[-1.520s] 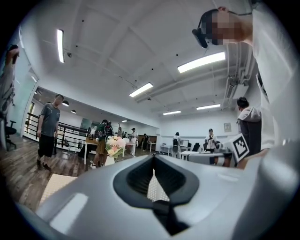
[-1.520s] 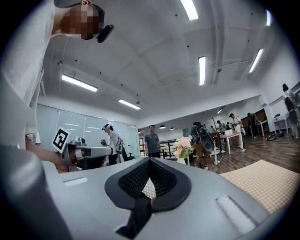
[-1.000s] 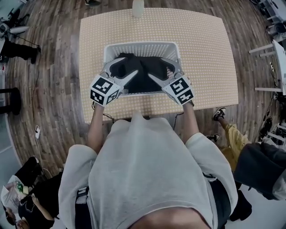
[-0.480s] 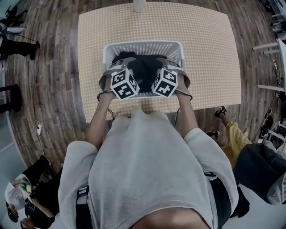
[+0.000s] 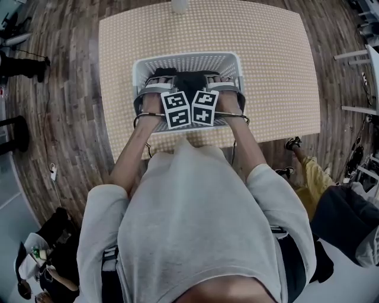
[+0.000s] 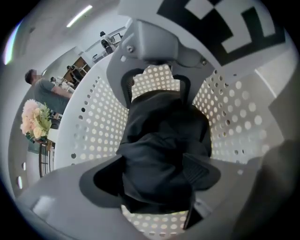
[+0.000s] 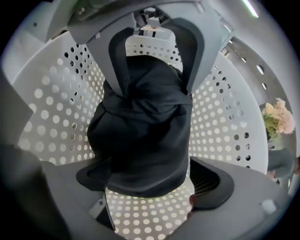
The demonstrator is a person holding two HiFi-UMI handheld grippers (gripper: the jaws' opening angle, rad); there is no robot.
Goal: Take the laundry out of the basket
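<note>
dotted worktop (image 5: 266, 71) holds white basket (image 5: 186, 61); our left claw (image 6: 152, 178) and right claw (image 7: 150, 183) spread wide round black laundry (image 7: 140, 131), not squeezing.

- I've got a tan rectangular table (image 5: 272, 71) with a dotted top, on wood-plank floor (image 5: 65, 118)
- white perforated plastic basket (image 5: 188, 59) sits mid-table
- small white thing (image 5: 180, 5) at the far edge

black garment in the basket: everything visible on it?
The black garment is soft matte cloth, bunched into a creased heap, with no print showing. It lies on the floor of the white perforated basket. The left tool and right tool face each other across it, each with jaws apart and cloth between them. Neither is closed on it.
</note>
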